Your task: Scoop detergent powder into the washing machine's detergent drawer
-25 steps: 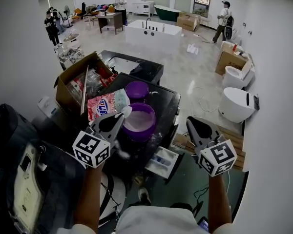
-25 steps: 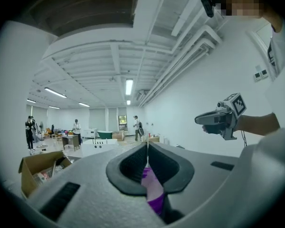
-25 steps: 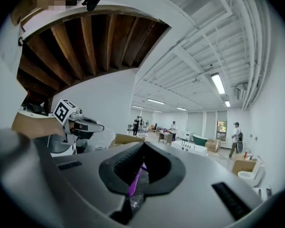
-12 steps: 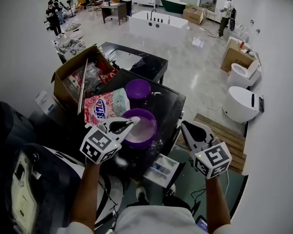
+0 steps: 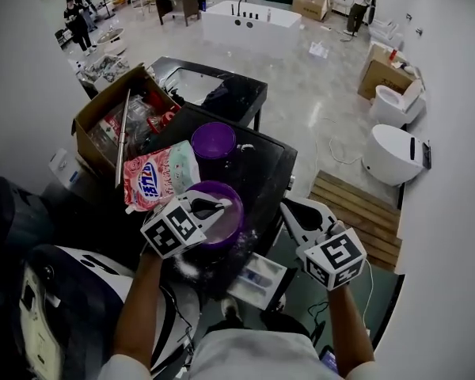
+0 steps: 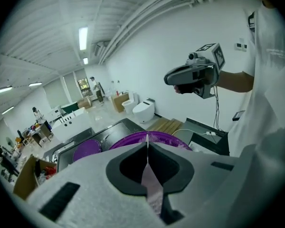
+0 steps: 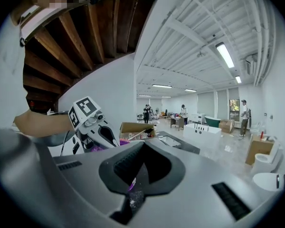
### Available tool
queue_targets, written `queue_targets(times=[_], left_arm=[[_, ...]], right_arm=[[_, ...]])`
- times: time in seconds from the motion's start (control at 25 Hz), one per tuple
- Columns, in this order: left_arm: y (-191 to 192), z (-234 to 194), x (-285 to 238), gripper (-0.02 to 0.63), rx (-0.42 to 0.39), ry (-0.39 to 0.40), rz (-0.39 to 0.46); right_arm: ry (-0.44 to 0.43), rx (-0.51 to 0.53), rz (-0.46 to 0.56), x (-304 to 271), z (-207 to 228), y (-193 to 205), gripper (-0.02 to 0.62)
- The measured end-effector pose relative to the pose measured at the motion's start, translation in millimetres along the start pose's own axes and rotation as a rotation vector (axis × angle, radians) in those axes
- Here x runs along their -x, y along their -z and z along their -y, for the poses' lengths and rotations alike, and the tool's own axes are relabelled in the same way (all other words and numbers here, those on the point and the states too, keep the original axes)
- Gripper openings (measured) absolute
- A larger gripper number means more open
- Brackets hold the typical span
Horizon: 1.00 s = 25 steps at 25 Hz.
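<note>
A: Locate the tub (image 5: 214, 184).
B: Located. Purple, open, on the black top of the washing machine (image 5: 265, 169), with white powder (image 5: 229, 222) inside.

A: Check the left gripper (image 5: 220, 207).
B: Checked. Over the near left rim of the tub, tip above the powder. Jaws closed on a thin pale strip, read as the handle of the scoop (image 6: 149, 186). Bowl of the scoop not made out.

A: Check the right gripper (image 5: 289, 210).
B: Checked. Right of the tub, out past the edge of the machine top, held in the air. Jaws pressed together, nothing gripped.

A: Locate the drawer (image 5: 271, 266).
B: Located. White, pulled open, below the tub and to its near right, lower than both grippers in the head view. Blue insert visible. Cannot tell whether any powder lies in it.

A: List the other items round the tub.
B: Purple lid (image 5: 214, 139) just beyond the tub, on the same black top. Pink-and-white detergent bag (image 5: 154, 176) lying flat just left of the tub. Cardboard box (image 5: 103, 105) beyond the tub to the left, filled with packets.
</note>
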<state>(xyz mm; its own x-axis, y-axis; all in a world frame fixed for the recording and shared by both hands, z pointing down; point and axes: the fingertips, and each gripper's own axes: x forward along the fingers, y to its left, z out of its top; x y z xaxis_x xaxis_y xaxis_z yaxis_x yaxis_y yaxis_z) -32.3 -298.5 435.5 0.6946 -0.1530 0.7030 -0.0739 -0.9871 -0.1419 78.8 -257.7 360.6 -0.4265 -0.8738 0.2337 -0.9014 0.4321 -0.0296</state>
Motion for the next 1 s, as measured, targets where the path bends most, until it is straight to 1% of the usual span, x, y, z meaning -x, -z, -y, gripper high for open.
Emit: queue_targets(times=[0.16,0.28,0.4,0.52,0.68,0.84,1.0], left_arm=[[8.4,-5.4,-18.3,0.014,0.006,0.037,-0.044],[13.9,-6.8,-29.9,0.014,-0.024,0.043,-0.083],[16.7,-0.9,-37.9,0.014,-0.059,0.094,-0.13],[21.1,5.8,-42.7,0.014,-0.077,0.148,-0.174],[21.4,11.4,-45.1,0.014,-0.088,0.194,-0.187],[22.3,23.4,-47.2,0.014,-0.085,0.268,-0.207],[21.6,27.7,-47.5,0.014,-0.084,0.291,-0.218]], right_arm=[[0.01,-0.019,-0.021,-2.3,8.9,11.2,-0.003],[0.02,-0.03,-0.032,-2.9,14.8,17.6,-0.003],[0.03,-0.037,-0.036,-4.0,19.0,20.6,-0.003],[0.034,-0.039,-0.04,-4.8,21.7,22.8,-0.003],[0.039,-0.045,-0.048,-4.2,24.9,25.9,-0.003],[0.043,-0.044,-0.052,-3.2,27.4,27.1,-0.003],[0.049,-0.047,-0.055,1.2,30.7,29.5,-0.003]])
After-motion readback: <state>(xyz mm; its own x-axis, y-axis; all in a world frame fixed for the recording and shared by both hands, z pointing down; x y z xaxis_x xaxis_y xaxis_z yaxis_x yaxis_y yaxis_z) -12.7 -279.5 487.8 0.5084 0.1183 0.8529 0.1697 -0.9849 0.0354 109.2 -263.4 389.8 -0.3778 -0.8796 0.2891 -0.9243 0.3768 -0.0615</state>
